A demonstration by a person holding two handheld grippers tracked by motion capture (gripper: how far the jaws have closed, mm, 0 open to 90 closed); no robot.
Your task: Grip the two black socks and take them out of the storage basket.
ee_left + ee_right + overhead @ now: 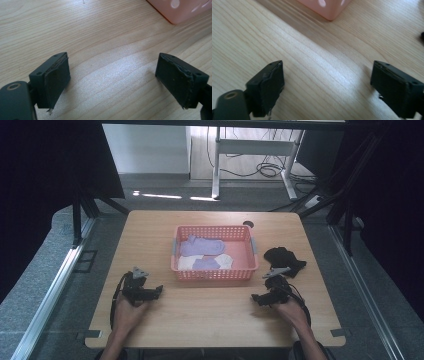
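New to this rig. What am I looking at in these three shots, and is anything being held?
No robot: a person holds a handheld two-jaw gripper in each hand. The high view looks down on the wooden table, with the left gripper and right gripper resting near its front edge. The other two views come from cameras riding on each gripper, looking along its black jaws. A pink basket holds purple and white socks; a dark cloth pile lies to its right. Both jaw pairs stand open, holding nothing.

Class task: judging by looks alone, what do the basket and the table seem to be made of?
The basket looks like pink moulded plastic: its walls are a regular grid of holes, with a matt finish. The table looks like pale wood or a wood-look laminate: grain lines run across a smooth surface with a soft sheen.
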